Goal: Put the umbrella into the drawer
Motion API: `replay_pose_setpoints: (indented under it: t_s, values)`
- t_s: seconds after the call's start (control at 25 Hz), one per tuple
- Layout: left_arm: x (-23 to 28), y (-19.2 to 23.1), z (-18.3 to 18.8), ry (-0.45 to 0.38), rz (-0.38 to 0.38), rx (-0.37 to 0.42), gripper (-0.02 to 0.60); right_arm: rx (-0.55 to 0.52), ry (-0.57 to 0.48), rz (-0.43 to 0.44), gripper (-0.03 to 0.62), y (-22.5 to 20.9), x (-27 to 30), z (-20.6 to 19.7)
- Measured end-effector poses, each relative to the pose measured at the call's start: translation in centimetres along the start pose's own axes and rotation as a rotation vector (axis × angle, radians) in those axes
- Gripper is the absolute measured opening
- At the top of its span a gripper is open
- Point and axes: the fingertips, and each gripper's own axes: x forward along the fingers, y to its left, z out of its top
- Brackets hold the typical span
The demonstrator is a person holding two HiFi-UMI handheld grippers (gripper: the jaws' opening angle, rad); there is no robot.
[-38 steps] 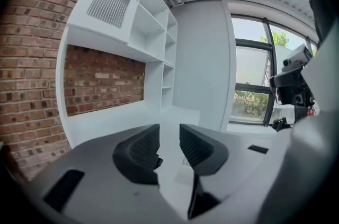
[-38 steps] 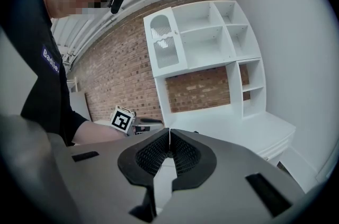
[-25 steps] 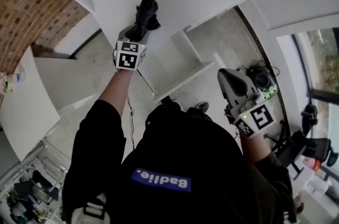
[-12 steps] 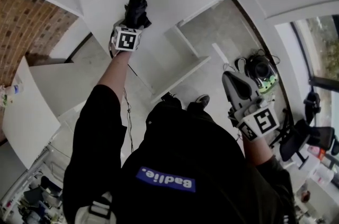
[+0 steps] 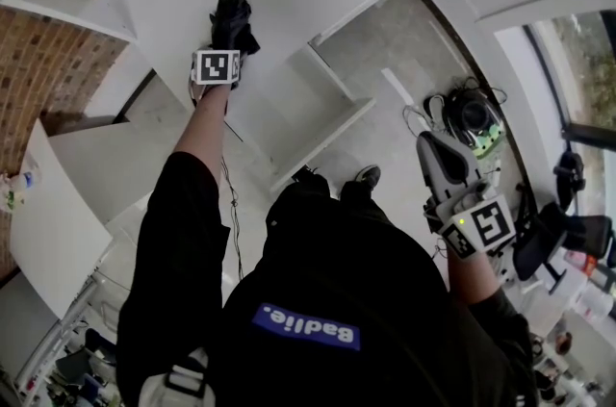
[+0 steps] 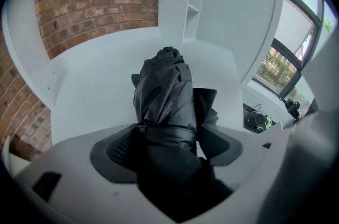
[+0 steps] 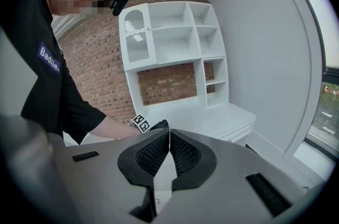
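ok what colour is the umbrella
The umbrella is black, clearest in the left gripper view.

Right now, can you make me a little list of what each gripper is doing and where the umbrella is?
left gripper: jaws opening, umbrella between them
umbrella: black, folded up, sticking out past the jaws
under the umbrella: white counter; cannot tell if they touch
right gripper: jaws together, nothing in them
background: brick wall, white shelves
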Motion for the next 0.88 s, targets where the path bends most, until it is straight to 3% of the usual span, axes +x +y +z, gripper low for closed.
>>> replay_pose_setpoints:
  t_s: [0.2, 0.36, 0.56, 0.88]
  values:
    - [0.3, 0.0, -0.4, 0.019, -0.012, -0.036, 0.305, 0.0, -0.042, -0.013, 0.031, -0.4, -0.2, 0.8]
    - [0.2, -1.0, -0.3, 0.014, -0.074, -0.058, 0.277, -0.015, -0.053, -0.016, 0.031, -0.3, -0.8, 1.4]
    - [-1.6, -1.3, -2.1, 0.071, -0.036, -0.039, 0.265, -0.045, -0.073, -0.009, 0.031, -0.7, -1.6, 2.5]
    - [-5.6, -7.6, -2.1, -0.031, -0.158, -0.025, 0.265, -0.053, -0.089, 0.051, 0.031, -0.1, -1.8, 3.3]
